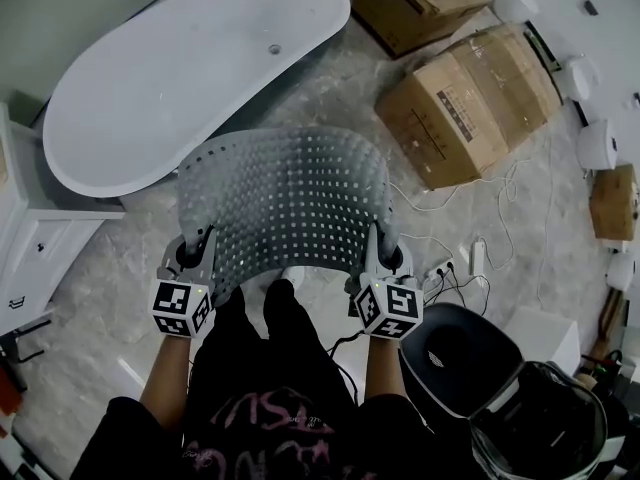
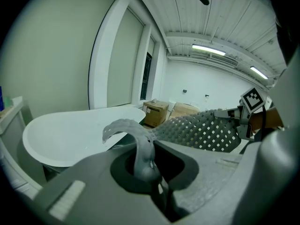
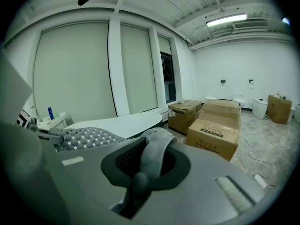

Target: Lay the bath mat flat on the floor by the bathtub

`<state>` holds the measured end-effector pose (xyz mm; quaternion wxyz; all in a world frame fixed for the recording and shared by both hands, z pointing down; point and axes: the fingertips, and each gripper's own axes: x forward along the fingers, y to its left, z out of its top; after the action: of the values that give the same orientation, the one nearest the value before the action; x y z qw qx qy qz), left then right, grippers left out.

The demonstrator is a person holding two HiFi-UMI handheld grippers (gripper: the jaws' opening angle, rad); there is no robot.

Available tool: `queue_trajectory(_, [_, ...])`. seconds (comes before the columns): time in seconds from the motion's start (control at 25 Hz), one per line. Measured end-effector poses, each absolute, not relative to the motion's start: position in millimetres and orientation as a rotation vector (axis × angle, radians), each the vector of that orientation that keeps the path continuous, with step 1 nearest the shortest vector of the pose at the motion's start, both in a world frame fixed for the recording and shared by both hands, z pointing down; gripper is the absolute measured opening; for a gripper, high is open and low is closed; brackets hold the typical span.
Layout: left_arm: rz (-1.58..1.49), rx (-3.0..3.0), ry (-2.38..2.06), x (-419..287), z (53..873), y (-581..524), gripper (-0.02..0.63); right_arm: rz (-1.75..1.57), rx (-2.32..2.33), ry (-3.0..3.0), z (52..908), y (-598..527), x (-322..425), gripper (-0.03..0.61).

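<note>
Pinched at its near left corner in the left gripper [image 1: 196,255] and at its near right corner in the right gripper [image 1: 384,259], bath mat [image 1: 285,203] above the floor [image 1: 100,313], just before the bathtub [image 1: 150,78], cardboard boxes [image 1: 470,98] behind to the right, cabinet [image 1: 30,238] at left.

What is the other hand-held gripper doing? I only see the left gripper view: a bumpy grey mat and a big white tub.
Observer: The right hand-held gripper is shut on the bath mat's other near corner.
Operator: Is the mat on the floor yet?
Observer: No. The head view shows it held up, bowed, above the floor next to the bathtub.
Operator: Anything lying down there?
Observer: A white power strip lies on the floor, right of the right hand-held gripper.
</note>
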<state>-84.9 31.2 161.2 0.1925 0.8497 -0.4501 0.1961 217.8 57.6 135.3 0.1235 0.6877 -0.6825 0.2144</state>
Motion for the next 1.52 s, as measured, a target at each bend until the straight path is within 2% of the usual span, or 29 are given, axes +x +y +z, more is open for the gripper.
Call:
queue_trajectory(0.72, [0.585, 2.34, -1.291, -95, 189, 35, 0.017, 0.644, 1.92, -2.014, 163, 48, 208, 0.048])
queue_trajectory(1.52, [0.642, 2.251, -1.294, -107, 270, 24, 0.017, 0.648, 1.77, -2.023, 236, 23, 192, 0.048])
